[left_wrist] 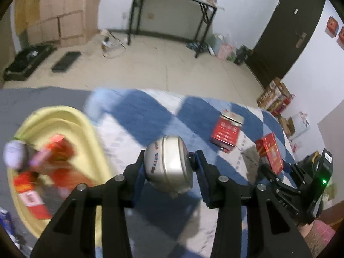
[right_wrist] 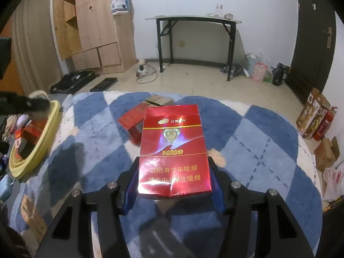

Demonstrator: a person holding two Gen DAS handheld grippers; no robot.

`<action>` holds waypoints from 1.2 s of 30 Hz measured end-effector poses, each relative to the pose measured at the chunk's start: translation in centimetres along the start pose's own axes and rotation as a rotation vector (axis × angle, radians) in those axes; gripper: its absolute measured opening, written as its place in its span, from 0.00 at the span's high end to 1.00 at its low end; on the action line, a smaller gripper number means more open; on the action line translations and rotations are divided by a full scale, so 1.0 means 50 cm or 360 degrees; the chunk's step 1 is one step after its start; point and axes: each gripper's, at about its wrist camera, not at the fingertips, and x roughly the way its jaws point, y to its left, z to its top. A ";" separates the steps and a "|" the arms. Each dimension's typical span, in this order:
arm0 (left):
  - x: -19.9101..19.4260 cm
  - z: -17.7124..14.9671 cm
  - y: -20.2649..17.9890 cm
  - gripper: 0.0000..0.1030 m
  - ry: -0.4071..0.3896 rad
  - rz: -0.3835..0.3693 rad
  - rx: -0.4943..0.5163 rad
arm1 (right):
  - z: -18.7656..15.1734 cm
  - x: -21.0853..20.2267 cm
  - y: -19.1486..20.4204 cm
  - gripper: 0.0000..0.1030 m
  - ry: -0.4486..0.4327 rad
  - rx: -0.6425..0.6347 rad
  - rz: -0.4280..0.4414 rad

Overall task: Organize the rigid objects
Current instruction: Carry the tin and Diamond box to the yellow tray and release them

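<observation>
Clamped in my left claw (left_wrist: pixel 169 167) is a round silver tin (left_wrist: pixel 168 165), lifted over the blue-and-white checked rug (left_wrist: pixel 137 109). My right claw (right_wrist: pixel 174 180) is closed on a red Diamond cigarette pack (right_wrist: pixel 173 152), also above the rug. Left of the tin sits a yellow basin (left_wrist: pixel 90 133) already holding red packs. Beyond the tin, another red box (left_wrist: pixel 225 133) lies on the rug. Farther off, a black-legged tabletop (right_wrist: pixel 193 19) stands against the wall.
</observation>
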 end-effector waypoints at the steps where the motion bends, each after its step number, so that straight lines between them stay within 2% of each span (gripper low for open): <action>1: -0.019 0.002 0.023 0.56 -0.0020 0.0023 -0.0003 | 0.002 -0.006 0.010 0.46 0.0001 -0.0015 0.0016; 5: -0.086 -0.001 0.138 0.56 -0.0091 0.0119 -0.0118 | 0.034 -0.030 0.091 0.46 -0.0044 -0.0167 0.0099; 9: -0.117 -0.020 0.232 0.56 -0.0112 0.0258 -0.0174 | 0.072 -0.042 0.201 0.46 -0.0074 -0.0245 0.0294; 13: -0.133 -0.069 0.313 0.56 -0.0109 0.0297 -0.0252 | 0.119 -0.021 0.319 0.46 -0.0031 -0.0320 0.0503; 16: -0.125 -0.111 0.361 0.56 -0.0071 0.0319 -0.0325 | 0.152 0.021 0.411 0.46 0.0066 -0.0371 0.0648; 20: -0.104 -0.158 0.411 0.56 -0.0018 0.0338 -0.0402 | 0.174 0.085 0.496 0.46 0.0191 -0.0449 0.0727; 23: -0.079 -0.188 0.433 0.56 0.0045 0.0356 -0.0426 | 0.187 0.139 0.531 0.46 0.0287 -0.0467 0.0752; 25: -0.065 -0.203 0.444 0.56 0.0079 0.0323 -0.0442 | 0.204 0.176 0.542 0.46 0.0325 -0.0467 0.0759; 30: -0.040 -0.204 0.444 0.56 0.0088 0.0272 -0.0420 | 0.223 0.230 0.576 0.46 0.0417 -0.0478 0.0773; 34: -0.037 -0.196 0.449 0.57 0.0040 0.0229 -0.0450 | 0.220 0.239 0.595 0.46 0.0420 -0.0501 0.0789; 36: -0.028 -0.198 0.443 0.57 0.0059 0.0231 -0.0440 | 0.218 0.252 0.601 0.46 0.0437 -0.0498 0.0794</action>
